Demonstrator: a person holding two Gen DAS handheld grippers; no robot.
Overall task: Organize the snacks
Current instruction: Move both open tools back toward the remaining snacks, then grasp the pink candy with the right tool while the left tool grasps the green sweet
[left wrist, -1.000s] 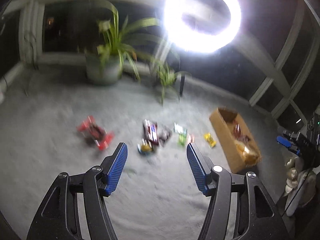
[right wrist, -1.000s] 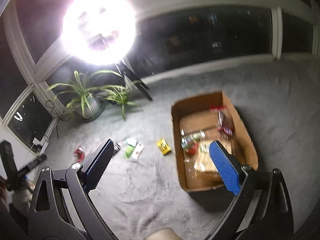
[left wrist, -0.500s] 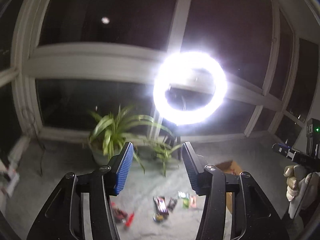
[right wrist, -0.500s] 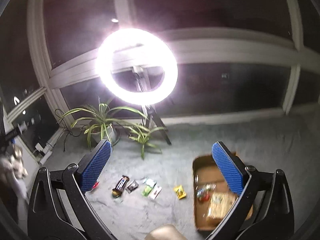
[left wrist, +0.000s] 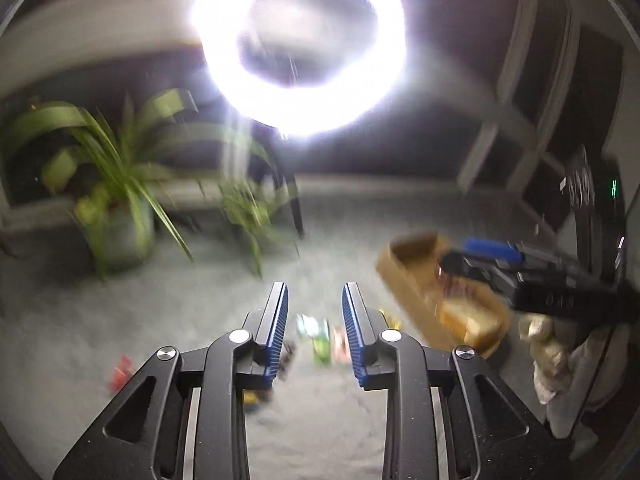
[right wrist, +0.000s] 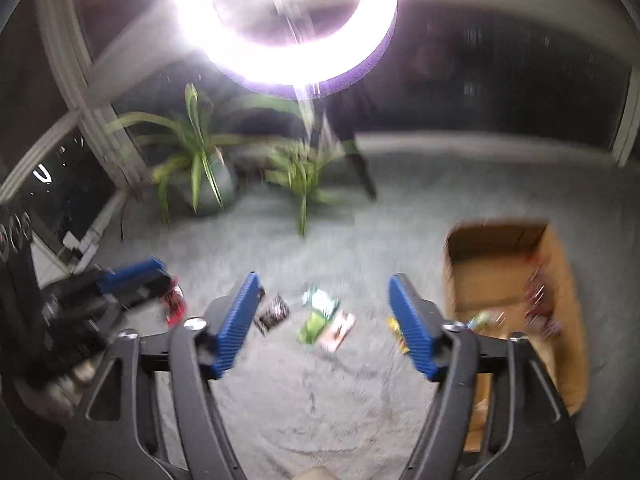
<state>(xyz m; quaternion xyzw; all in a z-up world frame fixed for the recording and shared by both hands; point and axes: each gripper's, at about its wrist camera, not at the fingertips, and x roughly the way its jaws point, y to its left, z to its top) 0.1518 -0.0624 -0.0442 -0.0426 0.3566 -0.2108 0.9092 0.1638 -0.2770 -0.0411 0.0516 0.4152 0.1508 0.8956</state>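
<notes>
Both tongs, left and right, gape empty above snack packets mid-frame; box at right.

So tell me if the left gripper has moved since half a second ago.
Yes. The left gripper has tipped downward: the ring light sits higher in its view, and more carpet and the cardboard box show.

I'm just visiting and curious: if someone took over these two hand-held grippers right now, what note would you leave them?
Left hand-held gripper: open, empty, above the carpet.
Right hand-held gripper: open wider, empty.
Cardboard box: on the right, already holds several snacks.
Left to do: loose packets on the carpet, namely a green packet, a dark packet, a yellow packet by the box, and a red packet far left.
Views are blurred.
</notes>
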